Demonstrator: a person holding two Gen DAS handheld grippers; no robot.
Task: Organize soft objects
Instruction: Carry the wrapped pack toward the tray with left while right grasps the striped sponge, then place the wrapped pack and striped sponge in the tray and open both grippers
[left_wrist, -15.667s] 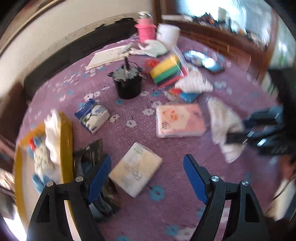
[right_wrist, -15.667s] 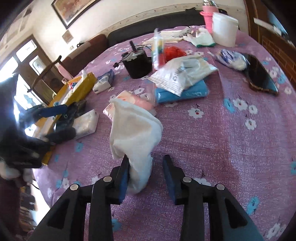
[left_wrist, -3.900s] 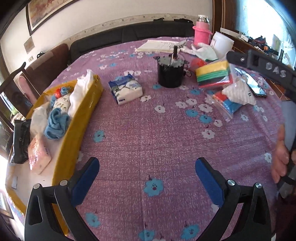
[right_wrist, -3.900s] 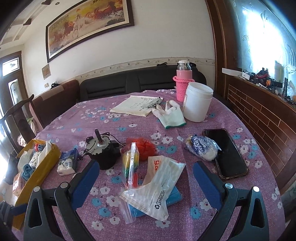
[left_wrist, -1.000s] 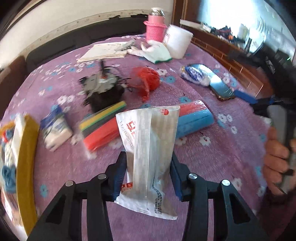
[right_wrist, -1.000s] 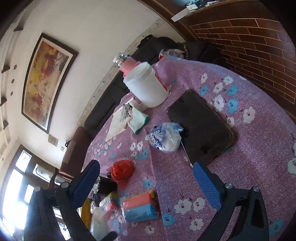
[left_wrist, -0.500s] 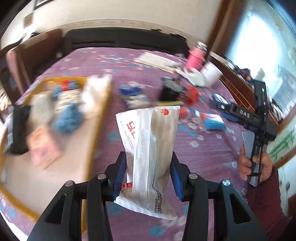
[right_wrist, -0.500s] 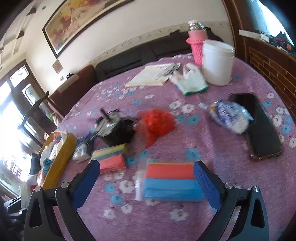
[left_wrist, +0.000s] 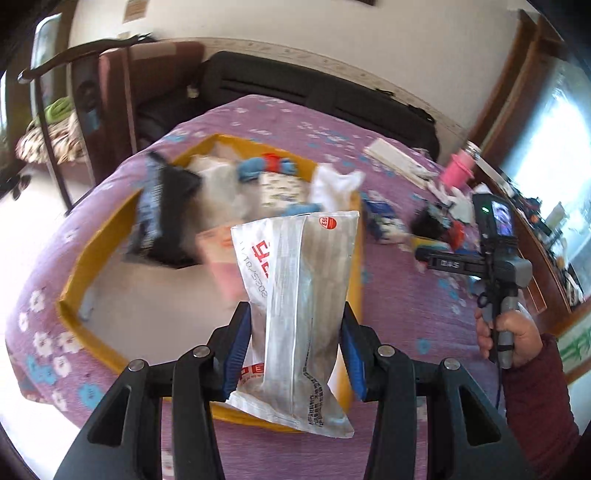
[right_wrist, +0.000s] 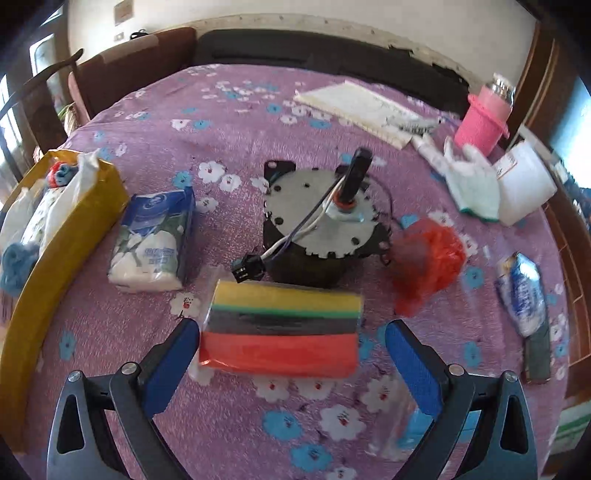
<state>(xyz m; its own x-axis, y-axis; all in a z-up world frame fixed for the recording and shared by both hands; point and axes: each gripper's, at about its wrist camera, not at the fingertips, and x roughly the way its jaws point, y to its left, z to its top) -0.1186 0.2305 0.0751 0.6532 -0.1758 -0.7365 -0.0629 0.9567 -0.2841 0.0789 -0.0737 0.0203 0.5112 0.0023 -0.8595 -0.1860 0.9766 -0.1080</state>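
White packet (left_wrist: 295, 295) upright, long axis vertical

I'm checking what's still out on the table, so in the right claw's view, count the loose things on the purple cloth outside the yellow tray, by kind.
Soft packs and bags: 4, namely sponge pack, tissue pack, red mesh bag, blue-white packet.
Gloves: 1.
Hard containers: 2, namely pink bottle, white tub.
Motor: 1.
Notebook: 1.
Phone: 1.
Total: 10.
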